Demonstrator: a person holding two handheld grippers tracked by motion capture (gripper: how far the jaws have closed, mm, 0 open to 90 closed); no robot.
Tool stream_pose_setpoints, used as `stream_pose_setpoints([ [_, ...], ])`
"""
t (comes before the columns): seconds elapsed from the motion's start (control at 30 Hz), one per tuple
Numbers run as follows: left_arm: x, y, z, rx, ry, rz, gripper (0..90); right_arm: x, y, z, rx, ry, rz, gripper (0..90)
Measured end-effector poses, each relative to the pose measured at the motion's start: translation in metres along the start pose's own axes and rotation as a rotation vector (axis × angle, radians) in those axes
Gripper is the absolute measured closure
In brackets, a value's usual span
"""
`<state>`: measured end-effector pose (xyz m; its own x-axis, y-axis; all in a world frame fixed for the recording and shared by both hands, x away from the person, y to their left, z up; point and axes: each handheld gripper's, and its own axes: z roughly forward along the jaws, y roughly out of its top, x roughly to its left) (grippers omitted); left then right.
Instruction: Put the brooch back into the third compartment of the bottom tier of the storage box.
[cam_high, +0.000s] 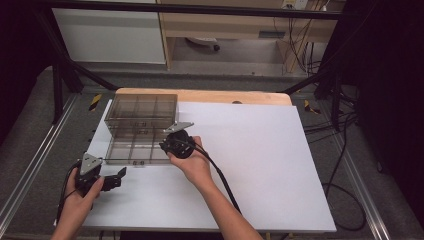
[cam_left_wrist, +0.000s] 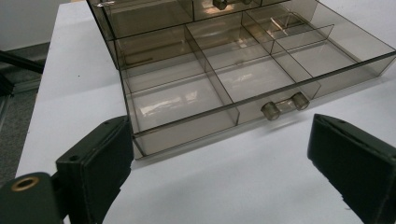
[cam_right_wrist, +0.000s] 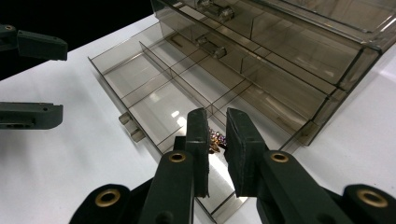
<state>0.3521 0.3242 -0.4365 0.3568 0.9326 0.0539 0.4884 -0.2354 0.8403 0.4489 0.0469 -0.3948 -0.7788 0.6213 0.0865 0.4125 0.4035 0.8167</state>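
A smoky clear drawer box (cam_high: 142, 111) stands at the table's back left, with its lowest drawer (cam_high: 131, 152) pulled out. The drawer (cam_left_wrist: 187, 100) is split into several compartments that look bare, and it has a small bar handle (cam_left_wrist: 285, 106). My right gripper (cam_right_wrist: 217, 119) points down over the drawer's right end, shut on a small glittering trinket (cam_right_wrist: 215, 139) that sits between its pads. From above, the hand and gripper body (cam_high: 177, 142) hide the jaws. My left gripper (cam_left_wrist: 222, 135) stands open just in front of the drawer's left part, with nothing between its jaws.
White sheet (cam_high: 260, 170) covers the table, with wide bare room right of the box. The upper drawers (cam_right_wrist: 289, 51) are pushed in. The right gripper's cable (cam_high: 220, 175) trails back along the forearm. A black frame and loose cables stand beyond the table's edges.
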Motion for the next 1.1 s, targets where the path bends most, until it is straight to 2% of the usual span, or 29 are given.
stream_pose_setpoints([
  [0.77, 0.0, 0.0, 0.0, 0.0, 0.001, 0.0, 7.2, 0.01, 0.005, 0.011, 0.001, 0.008, 0.002, 79.6],
  [1.1, 0.0, 0.0, 0.0, 0.001, 0.001, 0.003, 7.2, 0.009, 0.006, 0.012, 0.001, 0.01, 0.001, 79.6],
])
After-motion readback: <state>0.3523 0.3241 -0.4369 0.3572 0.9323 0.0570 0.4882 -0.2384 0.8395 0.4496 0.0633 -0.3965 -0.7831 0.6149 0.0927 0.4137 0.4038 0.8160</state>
